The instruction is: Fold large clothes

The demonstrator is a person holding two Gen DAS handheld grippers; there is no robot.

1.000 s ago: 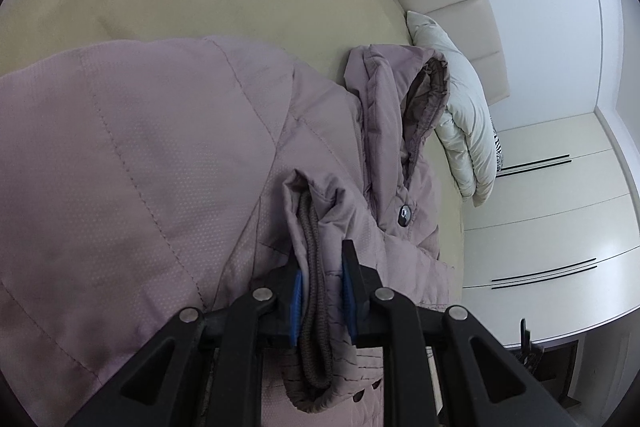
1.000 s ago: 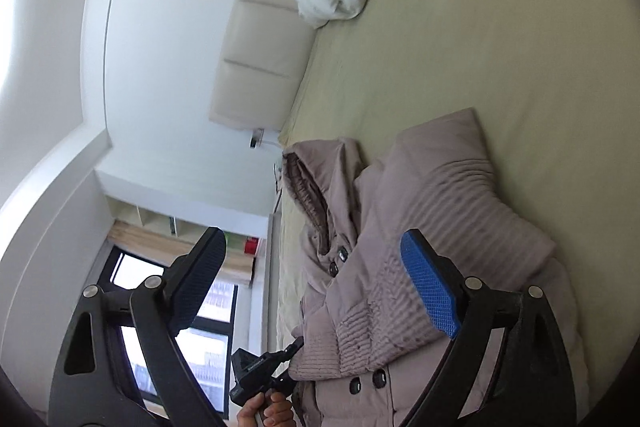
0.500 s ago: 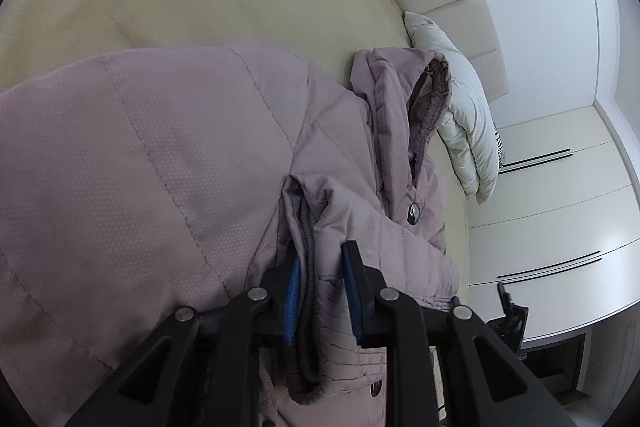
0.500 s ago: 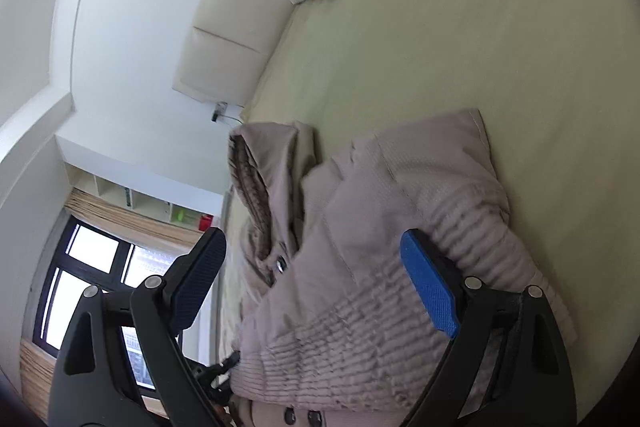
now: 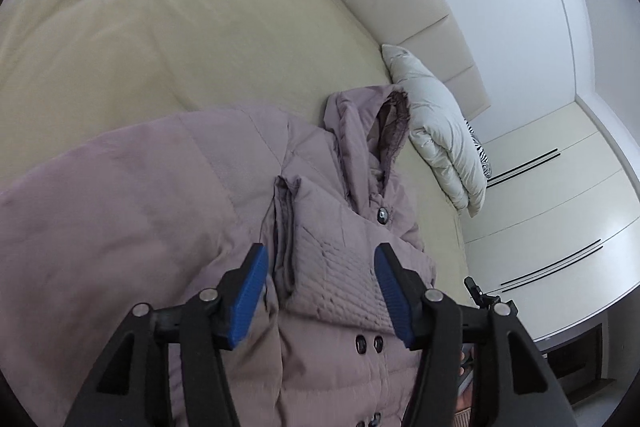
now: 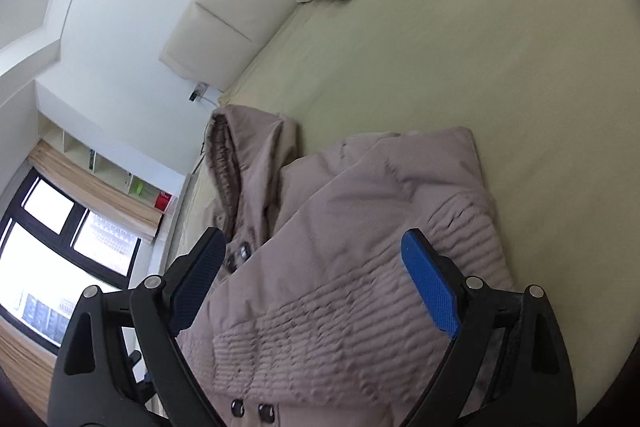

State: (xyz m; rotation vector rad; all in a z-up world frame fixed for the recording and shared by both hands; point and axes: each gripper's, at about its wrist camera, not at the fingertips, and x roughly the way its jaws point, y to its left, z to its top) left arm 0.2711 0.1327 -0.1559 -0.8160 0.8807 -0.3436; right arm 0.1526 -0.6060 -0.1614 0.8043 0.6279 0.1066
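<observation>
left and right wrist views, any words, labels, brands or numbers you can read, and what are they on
No text can be read in either view.
Coat: no label or brand shows; its buttons bear no legible marking.
Red item on the shelf by the window: too small and blurred to tell if it carries text.
Striped fabric behind the white duvet: a pattern, not lettering.

No readable text, label, brand or number anywhere in either view; nothing legible on any surface.
</observation>
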